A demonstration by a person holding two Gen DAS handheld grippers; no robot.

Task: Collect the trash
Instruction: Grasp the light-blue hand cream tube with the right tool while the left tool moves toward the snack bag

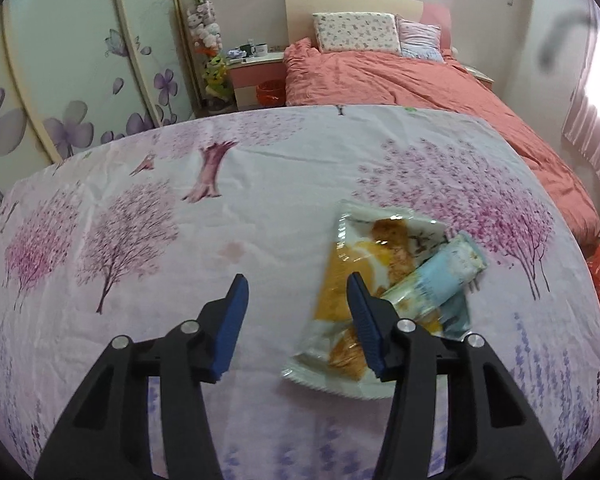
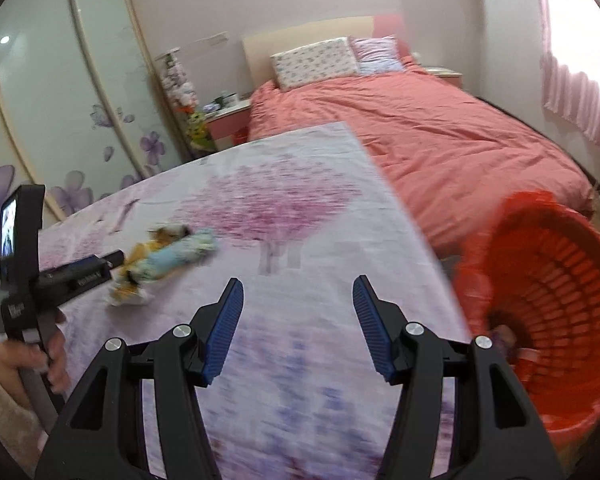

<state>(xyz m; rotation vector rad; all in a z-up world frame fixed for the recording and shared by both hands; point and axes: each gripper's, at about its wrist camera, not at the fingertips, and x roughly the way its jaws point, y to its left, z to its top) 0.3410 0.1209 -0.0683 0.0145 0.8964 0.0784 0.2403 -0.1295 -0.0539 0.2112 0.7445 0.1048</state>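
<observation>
Black tool arms, ribbed blue pads (silver screws), cream sleeve.

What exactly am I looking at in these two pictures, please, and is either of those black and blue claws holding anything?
There is no robot here: a person holds a hand-operated two-finger gripper in each hand, each with a wide-angle camera looking along its fingers. One picture comes from the left gripper, the other from the right gripper; the right view also shows the left device from the side, with the person's hand on its handle.

The surface is a table under a cloth printed with pink trees. On it lie two pieces of trash: an orange and white snack wrapper and a smaller light blue wrapper across it. A red basket stands beside the table, a bed beyond.

Both grippers are open and empty. The left one hovers by the wrappers.
</observation>
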